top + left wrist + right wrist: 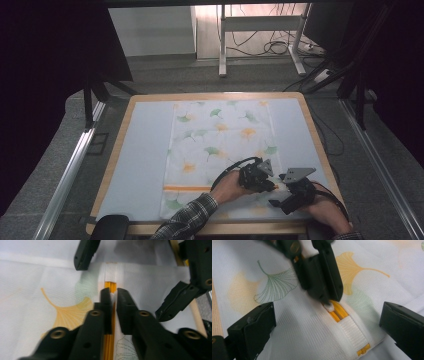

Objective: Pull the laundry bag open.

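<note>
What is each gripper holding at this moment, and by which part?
The left gripper pinches the white zipper pull of the leaf-printed cover, at its orange zipper. The right gripper is open, holding nothing.

White ginkgo-print pillowcase (220,145) flat on table, orange zipper (338,311) — white pull pinched.

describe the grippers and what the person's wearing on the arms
Both grippers are black, with two blocky flat-sided jaws fixed by brass-coloured screws. The left gripper and right gripper each carry a grey three-cornered plate on top, and a black cable loops from each. The left sleeve is a dark plaid with pale lines; a bit of the same plaid shows at the right wrist.
</note>
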Action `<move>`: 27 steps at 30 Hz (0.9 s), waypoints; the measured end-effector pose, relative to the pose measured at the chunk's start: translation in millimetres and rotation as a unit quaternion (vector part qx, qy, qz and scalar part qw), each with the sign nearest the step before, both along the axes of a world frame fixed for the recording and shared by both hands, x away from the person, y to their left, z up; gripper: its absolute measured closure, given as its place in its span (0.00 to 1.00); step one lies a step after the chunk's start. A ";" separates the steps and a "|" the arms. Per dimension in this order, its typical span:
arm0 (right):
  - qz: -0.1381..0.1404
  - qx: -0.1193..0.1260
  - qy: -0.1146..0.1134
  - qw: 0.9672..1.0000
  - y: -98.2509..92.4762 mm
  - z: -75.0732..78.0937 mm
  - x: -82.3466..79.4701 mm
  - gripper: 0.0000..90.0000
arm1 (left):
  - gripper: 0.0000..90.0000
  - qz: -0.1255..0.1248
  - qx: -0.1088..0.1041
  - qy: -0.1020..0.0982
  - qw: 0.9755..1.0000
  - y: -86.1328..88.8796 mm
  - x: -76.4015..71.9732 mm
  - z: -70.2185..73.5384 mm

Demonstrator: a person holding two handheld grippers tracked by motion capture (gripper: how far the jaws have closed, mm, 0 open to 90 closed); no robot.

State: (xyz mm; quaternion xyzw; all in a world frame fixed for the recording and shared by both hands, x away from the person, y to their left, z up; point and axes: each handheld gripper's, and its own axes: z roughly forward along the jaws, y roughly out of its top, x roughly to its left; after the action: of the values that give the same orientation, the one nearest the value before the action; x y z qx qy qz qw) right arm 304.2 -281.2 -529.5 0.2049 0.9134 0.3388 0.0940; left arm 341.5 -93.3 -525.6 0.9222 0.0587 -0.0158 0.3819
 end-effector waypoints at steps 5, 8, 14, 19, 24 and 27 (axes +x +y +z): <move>-0.001 0.001 0.000 1.000 0.1 -0.1 -0.2 0.00 | 0.98 0.007 -0.010 0.005 1.000 2.6 1.2 -1.6; -0.002 0.000 0.000 1.000 0.3 0.0 -0.3 0.00 | 1.00 0.011 -0.011 0.006 1.000 4.3 1.4 -0.6; -0.007 -0.005 0.002 1.000 1.3 0.7 -0.5 0.01 | 1.00 0.018 -0.002 0.010 1.000 6.7 2.9 0.8; -0.011 -0.004 0.002 1.000 1.0 1.2 -0.8 0.04 | 1.00 0.018 0.003 0.011 1.000 11.7 3.4 1.8; -0.011 -0.004 0.002 1.000 0.9 1.4 -1.2 0.05 | 1.00 0.017 0.006 0.007 1.000 16.8 1.7 2.9; -0.011 -0.003 0.002 1.000 0.8 1.4 -1.3 0.06 | 1.00 0.017 0.007 0.006 1.000 18.6 0.9 3.4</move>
State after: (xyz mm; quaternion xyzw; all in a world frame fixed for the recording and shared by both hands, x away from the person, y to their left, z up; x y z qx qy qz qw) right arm 302.9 -280.4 -528.2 0.2152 0.9125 0.3343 0.0968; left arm 342.4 -74.8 -522.2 0.9235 0.0769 -0.0144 0.3755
